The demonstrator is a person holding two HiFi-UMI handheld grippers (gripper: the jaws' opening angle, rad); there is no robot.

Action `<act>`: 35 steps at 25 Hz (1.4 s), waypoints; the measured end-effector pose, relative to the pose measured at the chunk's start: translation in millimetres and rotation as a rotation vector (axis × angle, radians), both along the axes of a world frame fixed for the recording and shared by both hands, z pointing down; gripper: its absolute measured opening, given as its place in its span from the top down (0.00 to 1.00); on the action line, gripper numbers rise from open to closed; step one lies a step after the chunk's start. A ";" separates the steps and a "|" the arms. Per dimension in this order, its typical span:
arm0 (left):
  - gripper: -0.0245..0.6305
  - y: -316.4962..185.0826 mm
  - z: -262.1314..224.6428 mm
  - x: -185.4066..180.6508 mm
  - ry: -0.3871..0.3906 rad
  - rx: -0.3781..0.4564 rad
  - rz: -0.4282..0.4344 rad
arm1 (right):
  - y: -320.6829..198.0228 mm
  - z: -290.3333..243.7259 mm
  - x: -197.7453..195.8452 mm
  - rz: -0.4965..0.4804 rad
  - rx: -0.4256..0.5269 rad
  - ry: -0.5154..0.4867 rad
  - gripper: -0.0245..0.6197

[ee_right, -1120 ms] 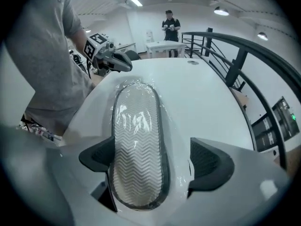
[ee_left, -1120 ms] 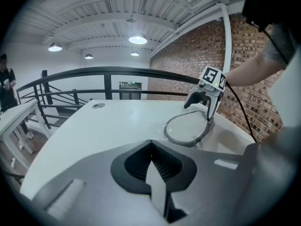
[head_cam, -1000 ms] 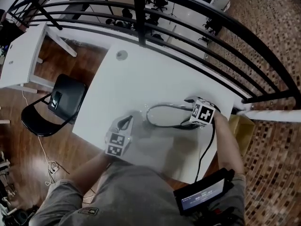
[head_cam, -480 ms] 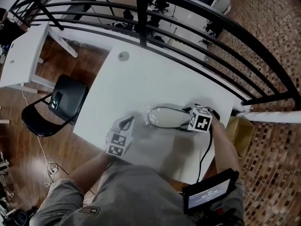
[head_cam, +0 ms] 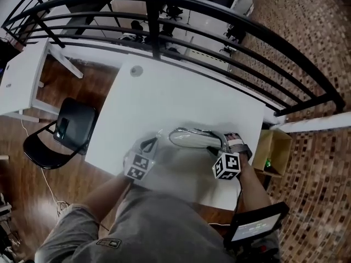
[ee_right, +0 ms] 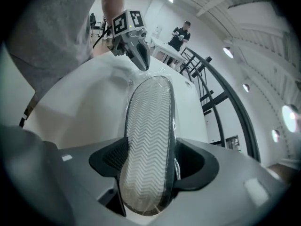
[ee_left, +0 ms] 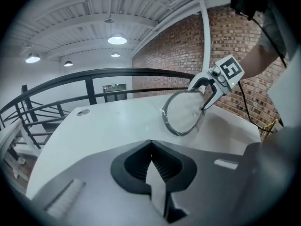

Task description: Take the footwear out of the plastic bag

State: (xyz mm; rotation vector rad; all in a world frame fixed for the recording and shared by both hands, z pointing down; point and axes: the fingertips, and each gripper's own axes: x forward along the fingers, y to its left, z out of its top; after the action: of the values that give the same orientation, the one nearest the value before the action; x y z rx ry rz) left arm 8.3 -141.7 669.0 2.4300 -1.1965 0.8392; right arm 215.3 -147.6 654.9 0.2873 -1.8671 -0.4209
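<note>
Clamping slipper (ee_right: 150, 102), right tongs (ee_right: 151, 166) angled downward

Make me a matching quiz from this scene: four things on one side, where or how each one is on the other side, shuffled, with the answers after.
Things
1. shoe
2. black chair
3. cardboard box
4. left gripper

Places or states
A. pinched shut on an edge of the plastic bag
B. on the wooden floor, left of the white table in the head view
C. wrapped in clear film, zigzag sole showing
D. beside the table's right end in the head view

Pairs: 1-C, 2-B, 3-D, 4-A
</note>
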 end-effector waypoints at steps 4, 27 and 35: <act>0.96 -2.8 -1.9 11.8 0.005 0.028 0.126 | 7.0 -8.0 -0.2 0.001 0.101 -0.014 0.47; 0.96 12.0 -4.5 43.1 -0.127 0.124 0.521 | 40.5 -19.2 5.6 0.006 0.208 -0.039 0.60; 0.90 13.6 -12.3 52.3 -0.082 0.132 0.577 | 43.4 -21.0 6.6 0.011 0.214 -0.052 0.62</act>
State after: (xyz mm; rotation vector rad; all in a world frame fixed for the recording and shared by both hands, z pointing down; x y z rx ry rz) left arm 60.7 -128.1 656.8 2.9272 -0.5778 1.0426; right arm 221.8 -104.2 633.9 0.4555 -1.8724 -0.6125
